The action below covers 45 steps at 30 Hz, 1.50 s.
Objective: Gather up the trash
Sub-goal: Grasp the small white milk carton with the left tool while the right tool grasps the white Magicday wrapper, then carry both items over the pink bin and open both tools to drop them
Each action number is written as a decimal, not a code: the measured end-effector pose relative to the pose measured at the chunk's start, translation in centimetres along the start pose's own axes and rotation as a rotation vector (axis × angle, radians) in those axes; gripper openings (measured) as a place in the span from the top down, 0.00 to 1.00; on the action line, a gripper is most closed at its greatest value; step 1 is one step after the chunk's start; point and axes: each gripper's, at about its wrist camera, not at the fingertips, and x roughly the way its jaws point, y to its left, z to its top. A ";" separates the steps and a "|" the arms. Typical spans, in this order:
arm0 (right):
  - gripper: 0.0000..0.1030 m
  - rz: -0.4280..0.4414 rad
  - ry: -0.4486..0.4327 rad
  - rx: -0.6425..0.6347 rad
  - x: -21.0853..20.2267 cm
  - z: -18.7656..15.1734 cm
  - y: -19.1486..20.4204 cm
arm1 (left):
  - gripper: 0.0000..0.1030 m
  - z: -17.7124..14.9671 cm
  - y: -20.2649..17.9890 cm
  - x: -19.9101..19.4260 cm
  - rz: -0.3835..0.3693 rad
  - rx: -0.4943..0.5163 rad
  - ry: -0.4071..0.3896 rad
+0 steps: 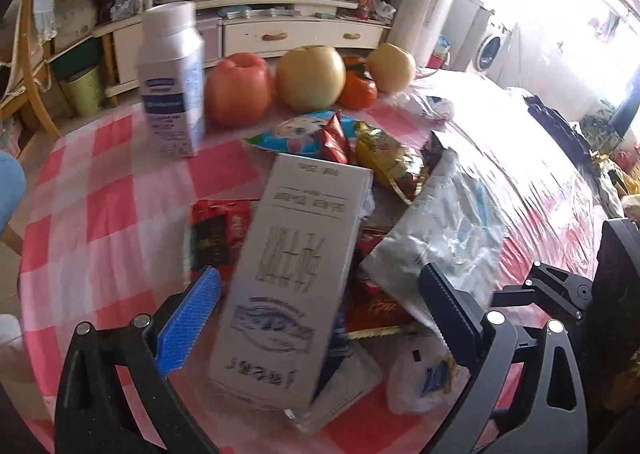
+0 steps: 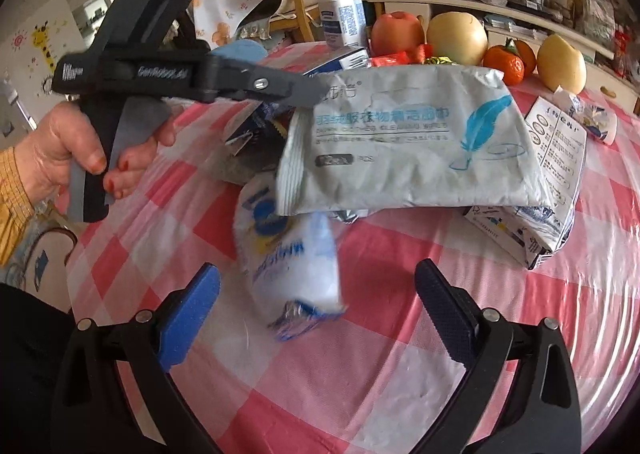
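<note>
Trash is lying heaped on my checked tablecloth (image 2: 400,354), nothing collected: I'm holding my right gripper (image 2: 316,314) wide around the white wrapper (image 2: 288,254), my left gripper (image 1: 320,318) gaping, empty, astride the milk carton (image 1: 296,274).

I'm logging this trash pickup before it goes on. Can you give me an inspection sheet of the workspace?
Surface: table under a pink-and-white checked cloth.
Job's things: milk carton between the open fingers of the left gripper; grey wipes pack; white-and-blue wrapper; snack wrappers.
Clutter: white bottle, apple, pears, tangerines.
Grippers: left open; right gripper open, wrapper just ahead.
Cables: nothing seen.
Surroundings: cluttered sideboard, washing machine, green bin.
</note>
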 end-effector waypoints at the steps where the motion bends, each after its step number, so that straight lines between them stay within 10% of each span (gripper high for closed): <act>1: 0.10 0.001 -0.003 0.004 0.0 0.1 -0.1 | 0.05 -0.2 0.5 0.0 0.000 -0.017 0.005; 12: 0.18 -0.056 0.043 -0.159 1.1 -0.1 3.0 | 0.07 -0.6 0.8 1.2 0.031 -0.044 0.044; 17: 0.38 -0.121 0.042 -0.215 1.2 -0.5 3.7 | 0.40 -0.4 -0.9 1.3 0.037 0.005 0.056; 45: 0.45 -0.074 -0.086 -0.197 -3.6 -2.0 7.8 | 0.42 -6.1 -1.9 -14.5 0.170 -0.128 -0.190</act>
